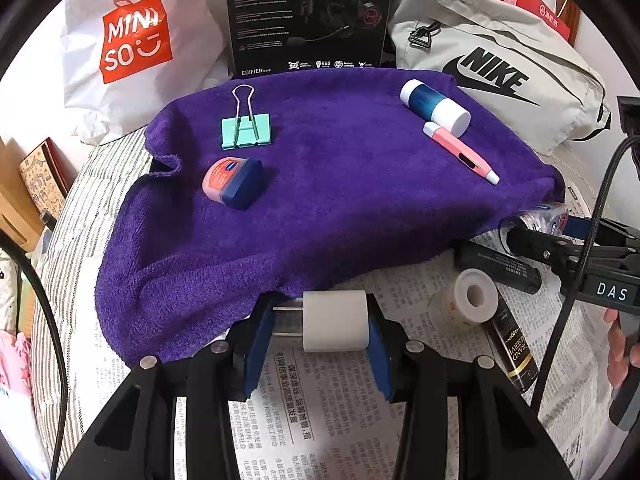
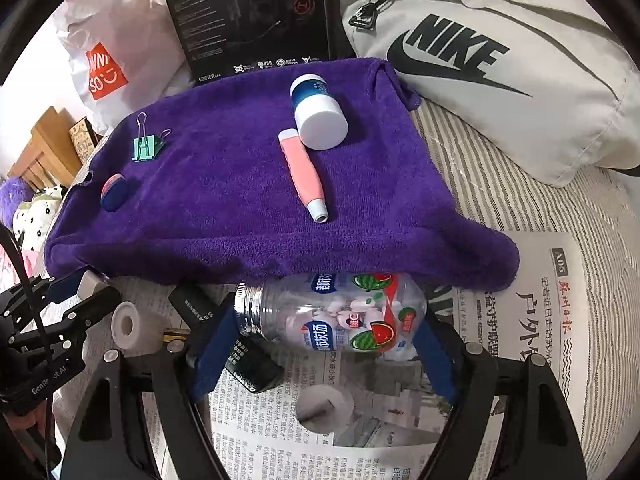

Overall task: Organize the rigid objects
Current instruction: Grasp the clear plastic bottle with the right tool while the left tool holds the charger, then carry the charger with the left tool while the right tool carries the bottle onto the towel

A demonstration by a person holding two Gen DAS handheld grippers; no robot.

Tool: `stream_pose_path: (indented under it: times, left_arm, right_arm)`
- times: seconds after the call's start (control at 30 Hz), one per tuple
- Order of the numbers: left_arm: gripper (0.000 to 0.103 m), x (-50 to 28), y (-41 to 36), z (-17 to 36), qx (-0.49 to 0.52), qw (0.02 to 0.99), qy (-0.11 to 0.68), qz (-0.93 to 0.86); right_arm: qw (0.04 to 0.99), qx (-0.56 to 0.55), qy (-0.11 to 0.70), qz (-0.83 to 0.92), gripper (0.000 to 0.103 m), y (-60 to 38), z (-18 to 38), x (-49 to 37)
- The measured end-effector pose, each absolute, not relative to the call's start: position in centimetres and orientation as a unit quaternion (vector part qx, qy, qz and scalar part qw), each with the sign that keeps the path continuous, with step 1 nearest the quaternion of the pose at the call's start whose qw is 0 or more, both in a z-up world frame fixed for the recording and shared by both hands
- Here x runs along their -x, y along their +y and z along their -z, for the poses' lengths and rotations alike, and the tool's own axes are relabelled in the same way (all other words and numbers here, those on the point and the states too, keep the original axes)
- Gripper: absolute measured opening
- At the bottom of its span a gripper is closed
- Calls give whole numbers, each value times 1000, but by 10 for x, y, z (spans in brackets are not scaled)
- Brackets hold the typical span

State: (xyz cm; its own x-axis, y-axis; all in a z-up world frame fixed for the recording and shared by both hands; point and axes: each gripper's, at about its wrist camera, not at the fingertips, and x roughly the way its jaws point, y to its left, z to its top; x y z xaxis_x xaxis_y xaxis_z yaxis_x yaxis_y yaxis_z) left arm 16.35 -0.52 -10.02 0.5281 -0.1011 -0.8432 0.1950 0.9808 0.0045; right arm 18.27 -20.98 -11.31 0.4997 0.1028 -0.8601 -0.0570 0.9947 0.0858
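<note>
Your left hand-held gripper (image 1: 335, 322) clamps the white charger (image 1: 335, 321) at the purple towel's (image 1: 320, 200) near edge. Your right hand-held gripper (image 2: 320, 320) brackets the candy bottle (image 2: 332, 316), long axis crosswise between the blue pads; firm grip unclear.

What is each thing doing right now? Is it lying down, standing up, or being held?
Left tongs: shut on white plug.
Right tongs: around candy bottle, lying, no cap.
Binder clip: lying on purple towel, handles up.
Blue jar: on its side, capped.
Pink pen: lying flat.
Balm tub: closed, tilted.
Tape roll: on newspaper.
</note>
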Motion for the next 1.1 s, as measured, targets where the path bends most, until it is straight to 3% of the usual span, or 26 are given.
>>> stream_pose_path:
  times: [0.43, 1.1]
  left_arm:
    - [42, -154, 23, 93, -6, 872, 480, 92]
    - [42, -154, 18, 55, -25, 885, 455, 95]
  right_arm:
    - [872, -20, 484, -64, 80, -233, 95, -164]
    - [881, -22, 462, -102, 80, -239, 60, -155]
